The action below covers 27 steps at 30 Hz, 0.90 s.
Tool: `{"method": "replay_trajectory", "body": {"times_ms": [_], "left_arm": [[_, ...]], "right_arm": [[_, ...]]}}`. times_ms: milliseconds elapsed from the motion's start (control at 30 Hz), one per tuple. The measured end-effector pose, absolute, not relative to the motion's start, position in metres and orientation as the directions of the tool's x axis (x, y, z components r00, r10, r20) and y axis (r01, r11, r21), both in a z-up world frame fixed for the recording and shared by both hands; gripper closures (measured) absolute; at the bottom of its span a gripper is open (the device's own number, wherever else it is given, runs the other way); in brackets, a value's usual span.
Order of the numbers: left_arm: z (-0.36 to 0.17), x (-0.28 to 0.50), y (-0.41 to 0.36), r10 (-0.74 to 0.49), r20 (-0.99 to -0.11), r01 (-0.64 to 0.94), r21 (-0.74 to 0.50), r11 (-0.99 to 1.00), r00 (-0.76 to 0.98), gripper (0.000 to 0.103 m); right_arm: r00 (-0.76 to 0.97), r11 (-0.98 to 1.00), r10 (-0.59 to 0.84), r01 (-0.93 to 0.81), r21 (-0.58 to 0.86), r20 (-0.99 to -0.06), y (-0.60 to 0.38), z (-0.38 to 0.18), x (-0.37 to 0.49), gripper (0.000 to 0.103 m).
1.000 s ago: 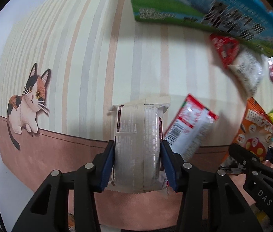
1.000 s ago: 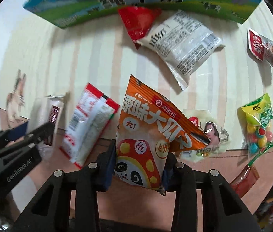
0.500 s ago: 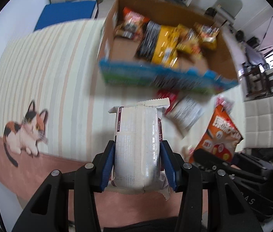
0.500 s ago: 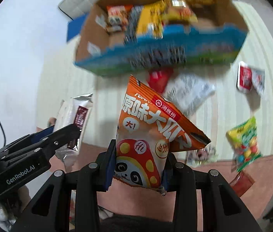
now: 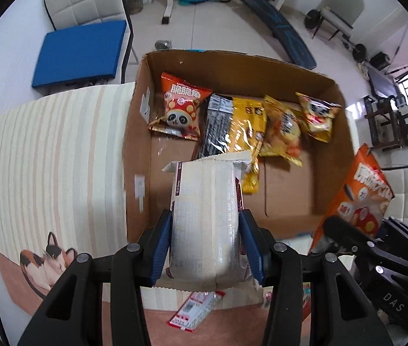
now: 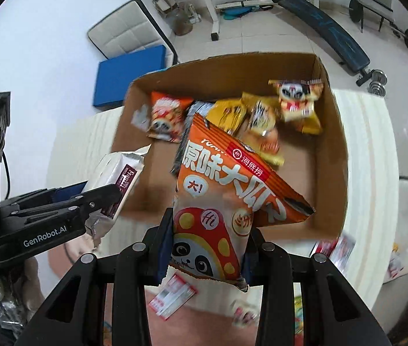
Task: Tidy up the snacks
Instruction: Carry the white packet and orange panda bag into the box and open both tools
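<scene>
Cardboard box [image 5: 333, 155]: five snack bags along far wall, near floor bare. Left gripper [image 5: 207, 248] clamping white packet [image 5: 207, 216]; right gripper [image 6: 207, 248] clamping orange panda bag [image 6: 215, 201].

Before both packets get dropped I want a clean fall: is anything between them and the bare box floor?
Nothing visible is. The white packet and orange bag hang over bare cardboard in the box; earlier snacks lie toward the far wall.
</scene>
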<state>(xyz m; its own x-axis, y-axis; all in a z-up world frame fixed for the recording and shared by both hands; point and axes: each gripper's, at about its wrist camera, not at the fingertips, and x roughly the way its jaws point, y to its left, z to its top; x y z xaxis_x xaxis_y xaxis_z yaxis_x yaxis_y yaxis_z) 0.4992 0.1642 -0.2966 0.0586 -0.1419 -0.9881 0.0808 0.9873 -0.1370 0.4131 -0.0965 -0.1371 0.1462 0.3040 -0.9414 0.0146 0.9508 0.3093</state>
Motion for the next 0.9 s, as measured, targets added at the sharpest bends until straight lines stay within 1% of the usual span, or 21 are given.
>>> {"method": "replay_trajectory", "body": {"times_ms": [167,333,533,600,633,667,733,767,800,867,900], "left_arm": [[-0.339,0.529,0.163,-0.129,-0.991,0.064,-0.131,0.989,-0.04,0.059],[-0.382,0.537,0.166,-0.121,-0.983,0.046,-0.129,0.991,-0.135,0.059],[-0.399,0.54,0.168,-0.118,-0.977,0.047,-0.128,0.991,-0.179,0.059],[-0.398,0.539,0.17,-0.123,-0.976,0.039,-0.132,0.991,-0.178,0.059],[-0.397,0.539,0.171,-0.126,-0.976,0.036,-0.134,0.99,-0.177,0.059],[-0.395,0.537,0.173,-0.132,-0.976,0.029,-0.139,0.99,-0.175,0.059],[-0.389,0.535,0.177,-0.143,-0.976,0.022,-0.148,0.989,-0.164,0.057],[-0.387,0.534,0.179,-0.142,-0.978,0.021,-0.147,0.989,-0.155,0.052],[-0.382,0.535,0.182,-0.142,-0.98,0.018,-0.146,0.989,-0.143,0.05],[-0.373,0.533,0.186,-0.149,-0.981,0.019,-0.153,0.988,-0.121,0.031],[-0.369,0.531,0.186,-0.15,-0.982,0.022,-0.154,0.988,-0.111,0.029]], "right_arm": [[0.084,0.955,0.283,0.067,0.289,-0.955,-0.106,-0.174,0.445,0.062],[0.033,0.941,0.306,0.143,0.307,-0.951,-0.115,-0.207,0.451,0.062],[-0.033,0.909,0.36,0.237,0.343,-0.932,-0.122,-0.243,0.45,0.06],[-0.054,0.892,0.393,0.264,0.367,-0.918,-0.125,-0.25,0.45,0.038],[-0.058,0.889,0.396,0.273,0.367,-0.916,-0.126,-0.251,0.449,0.015],[-0.056,0.891,0.388,0.278,0.359,-0.92,-0.128,-0.25,0.449,0.01],[-0.048,0.899,0.374,0.264,0.349,-0.926,-0.128,-0.244,0.449,0.01],[-0.047,0.902,0.368,0.26,0.344,-0.929,-0.128,-0.242,0.449,0.01],[-0.047,0.909,0.356,0.25,0.334,-0.933,-0.126,-0.237,0.449,0.01],[-0.038,0.923,0.327,0.226,0.311,-0.944,-0.123,-0.229,0.448,0.009],[-0.032,0.936,0.299,0.206,0.286,-0.954,-0.12,-0.223,0.447,0.009]]}}
